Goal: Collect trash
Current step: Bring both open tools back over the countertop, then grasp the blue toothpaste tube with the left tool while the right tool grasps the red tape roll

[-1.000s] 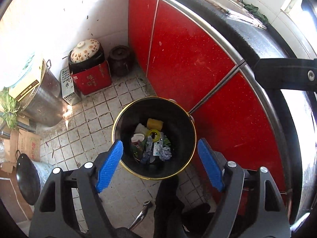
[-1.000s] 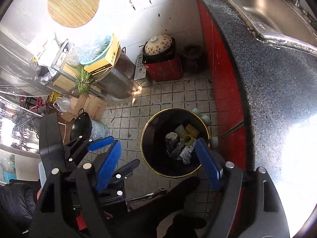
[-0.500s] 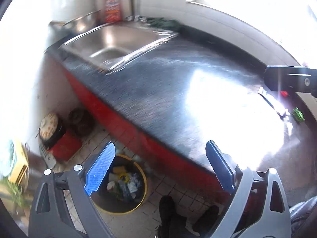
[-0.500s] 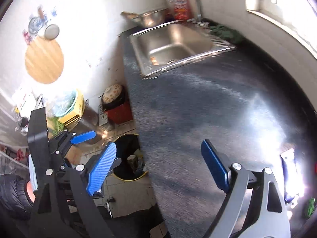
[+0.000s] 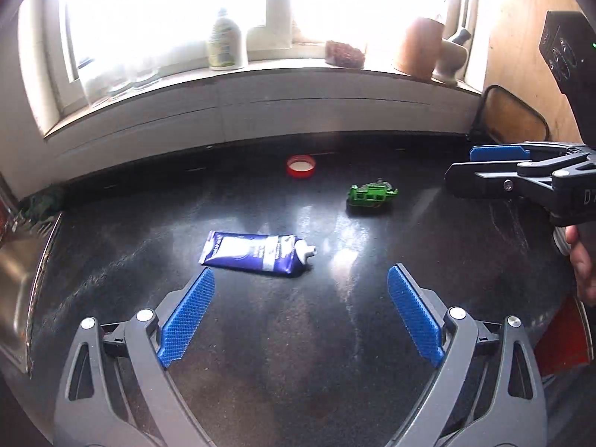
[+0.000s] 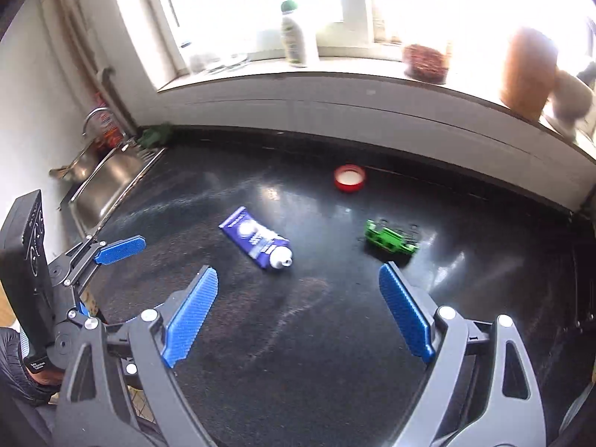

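On the black countertop point(image 5: 298, 335) lie a blue and white tube point(image 5: 257, 255) without a cap, a red lid point(image 5: 301, 166) near the back wall, and a crumpled green piece point(image 5: 370, 195). My left gripper point(image 5: 301, 272) hangs open just in front of the tube, nothing between its blue pads. The right wrist view shows the same tube point(image 6: 259, 242), lid point(image 6: 349, 178) and green piece point(image 6: 389, 238). My right gripper point(image 6: 298, 268) is open and empty above the counter, short of the tube. Each gripper shows in the other's view: the right gripper point(image 5: 480, 164), the left gripper point(image 6: 123, 249).
A steel sink point(image 6: 108, 178) is set into the counter at the left, with a tap behind it. The window sill holds a bottle point(image 5: 225, 43), a brown jar point(image 5: 417, 46) and a pale pot point(image 5: 452, 56). A wooden board point(image 5: 521, 56) stands at the right end.
Both views swung up from the black trash bin on the floor, past the sink, to the countertop by the window. Both pairs of jaws stand a little wider than before.
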Demonstrator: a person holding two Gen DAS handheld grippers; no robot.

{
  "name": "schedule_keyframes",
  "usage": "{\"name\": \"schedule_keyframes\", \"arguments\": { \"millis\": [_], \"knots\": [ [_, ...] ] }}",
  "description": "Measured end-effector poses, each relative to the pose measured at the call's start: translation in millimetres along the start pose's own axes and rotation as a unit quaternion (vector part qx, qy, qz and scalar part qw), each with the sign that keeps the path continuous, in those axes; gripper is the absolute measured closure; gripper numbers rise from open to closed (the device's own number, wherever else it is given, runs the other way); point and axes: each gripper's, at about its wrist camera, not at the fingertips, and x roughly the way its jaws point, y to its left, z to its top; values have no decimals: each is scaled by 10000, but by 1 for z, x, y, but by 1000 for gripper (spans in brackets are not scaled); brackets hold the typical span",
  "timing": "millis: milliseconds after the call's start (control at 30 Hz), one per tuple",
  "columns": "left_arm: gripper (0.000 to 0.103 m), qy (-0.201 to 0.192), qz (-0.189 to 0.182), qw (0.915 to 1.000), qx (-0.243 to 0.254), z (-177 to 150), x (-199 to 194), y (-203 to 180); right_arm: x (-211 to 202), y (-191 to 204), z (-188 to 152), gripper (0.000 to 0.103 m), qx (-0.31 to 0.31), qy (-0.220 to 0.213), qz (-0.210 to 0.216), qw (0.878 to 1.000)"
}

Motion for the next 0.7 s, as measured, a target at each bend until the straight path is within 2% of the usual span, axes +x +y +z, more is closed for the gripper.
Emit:
{"name": "schedule_keyframes", "arguments": {
  "millis": [100,200,467,600,700],
  "knots": [
    [12,76,-184,9995,258,4,10,-19,-10,-34,-14,17,313,-14,-225,9993],
    [12,162,-214,9989,377,3,16,-27,-13,-55,-23,17,475,-17,-341,9983],
    [12,373,-52,9985,400,2,41,-10,10,-55,-10,17,278,128,-241,9992],
    [12,588,-29,9929,1035,1,63,0,26,-49,3,17,105,226,-108,9996],
    [12,772,-219,9845,1557,1,85,10,44,-48,13,17,-12,335,-39,9994]
  ]
}}
